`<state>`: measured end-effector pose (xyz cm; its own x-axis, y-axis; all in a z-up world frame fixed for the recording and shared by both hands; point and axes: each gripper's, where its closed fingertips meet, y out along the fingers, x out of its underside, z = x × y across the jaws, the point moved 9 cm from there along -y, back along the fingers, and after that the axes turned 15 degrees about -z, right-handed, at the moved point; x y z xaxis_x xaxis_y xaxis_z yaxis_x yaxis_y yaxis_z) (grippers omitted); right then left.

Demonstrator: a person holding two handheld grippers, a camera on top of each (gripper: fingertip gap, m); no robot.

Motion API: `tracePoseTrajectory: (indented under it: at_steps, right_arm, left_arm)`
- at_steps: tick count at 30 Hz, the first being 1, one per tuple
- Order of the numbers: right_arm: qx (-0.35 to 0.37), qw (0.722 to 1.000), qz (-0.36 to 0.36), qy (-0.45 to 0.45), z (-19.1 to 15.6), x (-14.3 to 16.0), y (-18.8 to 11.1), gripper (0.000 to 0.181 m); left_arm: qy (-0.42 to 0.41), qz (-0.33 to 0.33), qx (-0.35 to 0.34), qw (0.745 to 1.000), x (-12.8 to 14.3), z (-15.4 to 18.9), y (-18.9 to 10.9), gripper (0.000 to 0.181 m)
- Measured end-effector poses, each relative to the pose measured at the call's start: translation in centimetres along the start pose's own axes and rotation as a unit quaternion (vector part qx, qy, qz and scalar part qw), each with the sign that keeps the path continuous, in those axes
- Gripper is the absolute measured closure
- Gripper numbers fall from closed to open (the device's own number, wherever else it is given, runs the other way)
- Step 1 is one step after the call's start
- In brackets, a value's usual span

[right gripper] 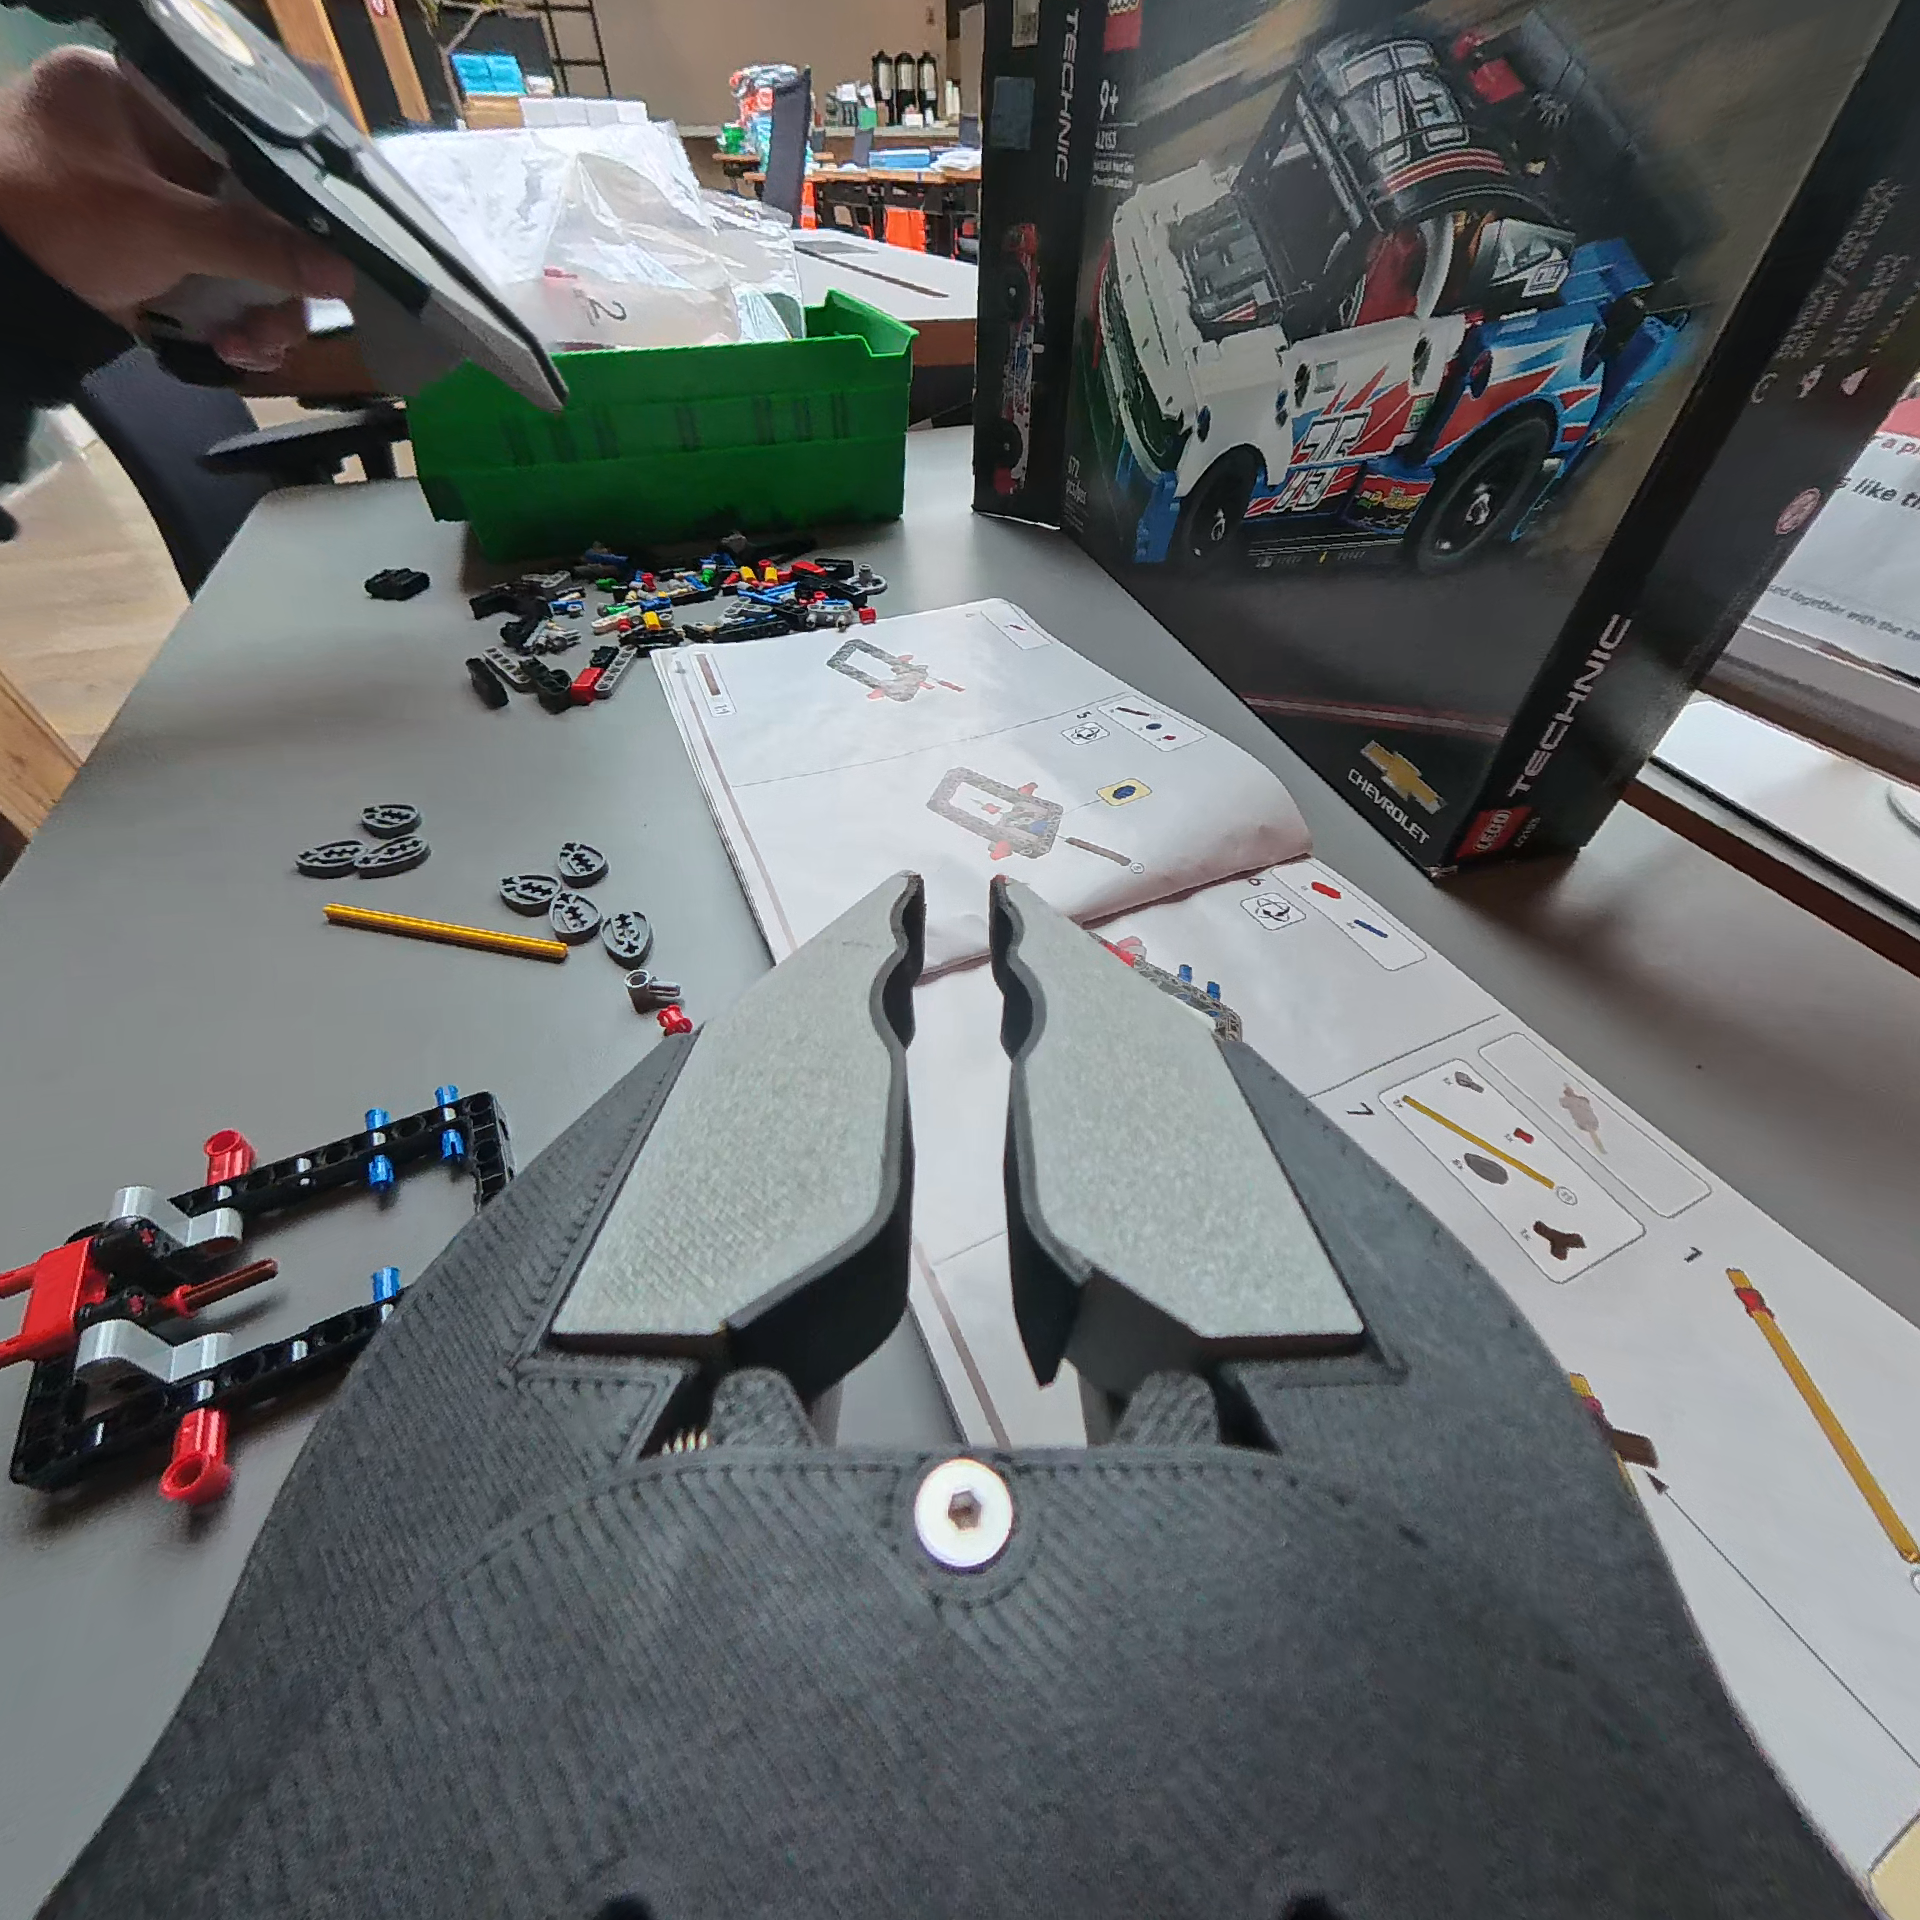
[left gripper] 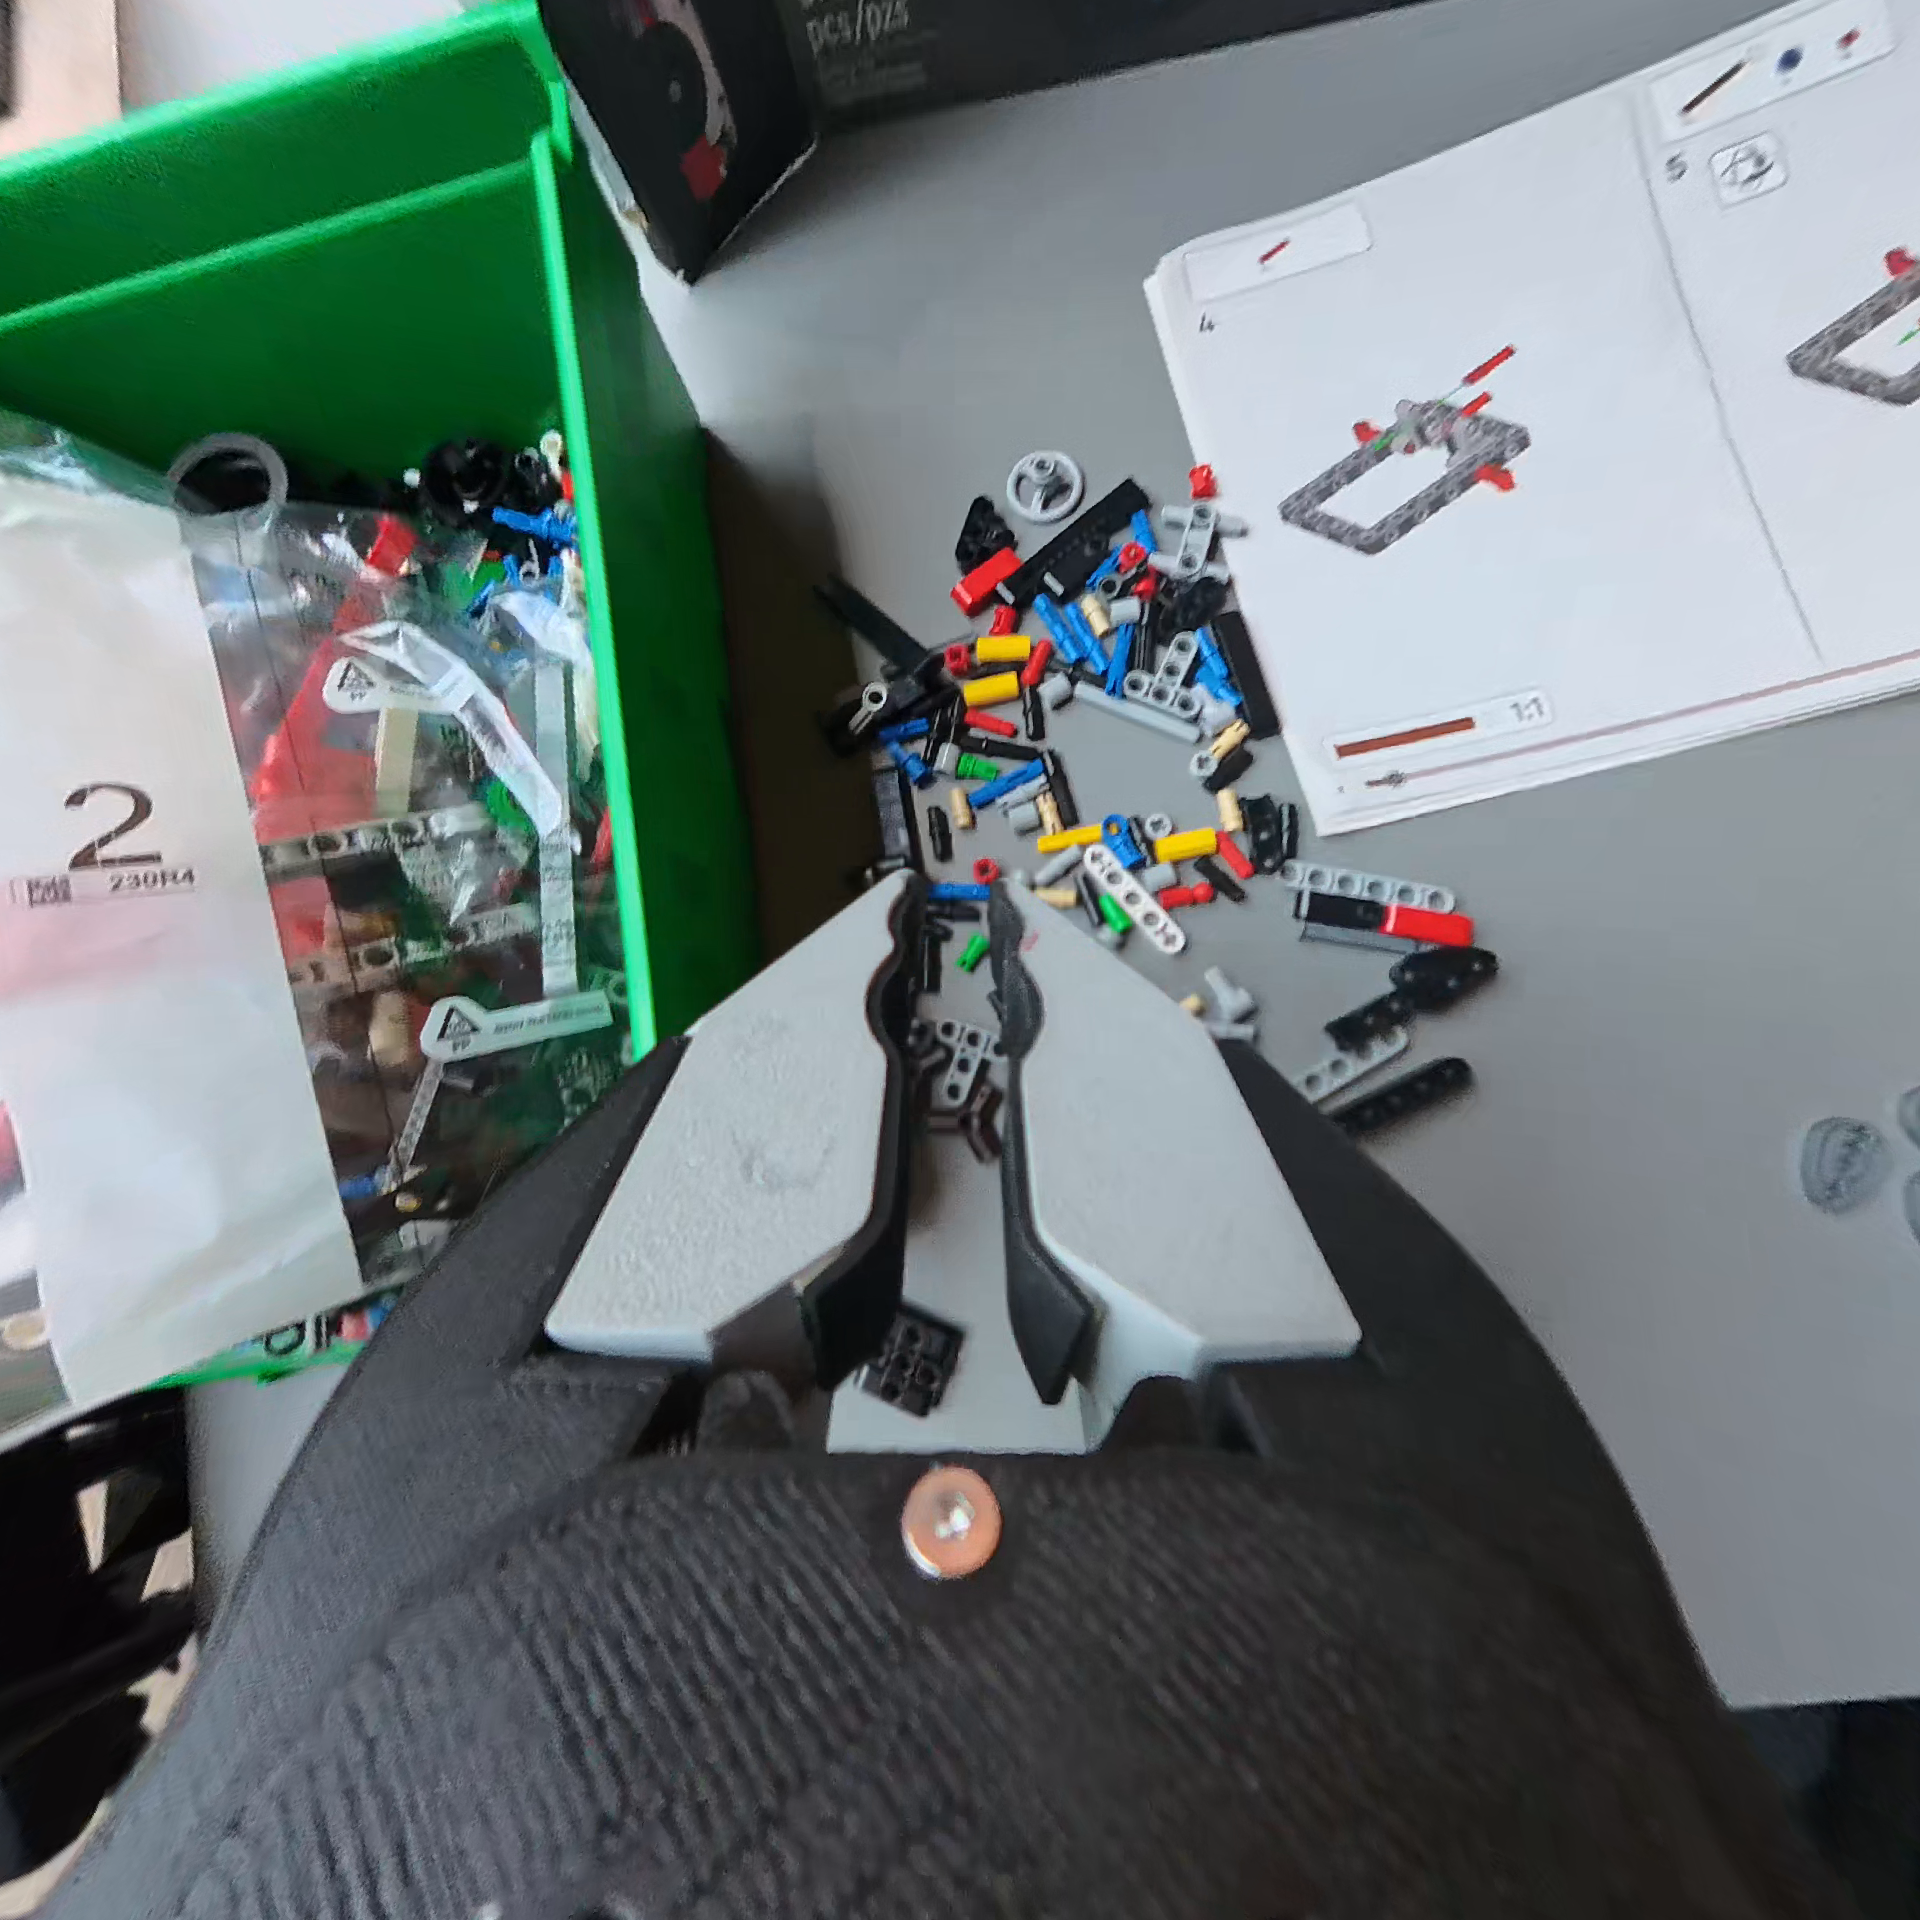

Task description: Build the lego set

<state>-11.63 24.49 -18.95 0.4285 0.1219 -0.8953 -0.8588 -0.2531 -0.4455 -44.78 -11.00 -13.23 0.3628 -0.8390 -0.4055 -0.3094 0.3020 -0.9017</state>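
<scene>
The grey bench (right gripper: 208, 665) carries everything: the green bin (right gripper: 665, 447) at the far left, the open instruction booklet (right gripper: 935, 717) to the right, and the loose pile of small parts (left gripper: 1091, 707) just in front of the bin, touching the booklet's edge. The left tool (left gripper: 951, 904) hangs above that pile, looking down on it, so the parts lie straight ahead of and below its tips; its jaws stand a narrow gap apart with nothing between them. The right tool (right gripper: 956, 894) hovers over the booklet, jaws likewise slightly parted and empty. The half-built black frame (right gripper: 208, 1278) lies to its left on the bench, long beams running roughly left to right; the yellow axle (right gripper: 447, 931) lies beyond it, well apart. Judging by this, the left tool is far nearer the pile and would do the picking
</scene>
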Motion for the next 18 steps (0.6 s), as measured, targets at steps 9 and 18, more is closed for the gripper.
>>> tracePoseTrajectory:
  at_steps: [9, 18]
  right_arm:
    - [-0.004, 1.000, -0.009, -0.005, -0.3, 0.1, 0.4, 0.172]
    - [-0.003, 1.000, -0.002, -0.002, -0.3, 0.0, 0.1, 0.172]
  left_arm:
    - [0.017, -0.107, -0.022, 0.994, 4.3, 0.5, 2.9, 0.181]
    - [0.019, -0.118, 0.026, 0.992, 4.5, 2.0, 5.2, 0.181]
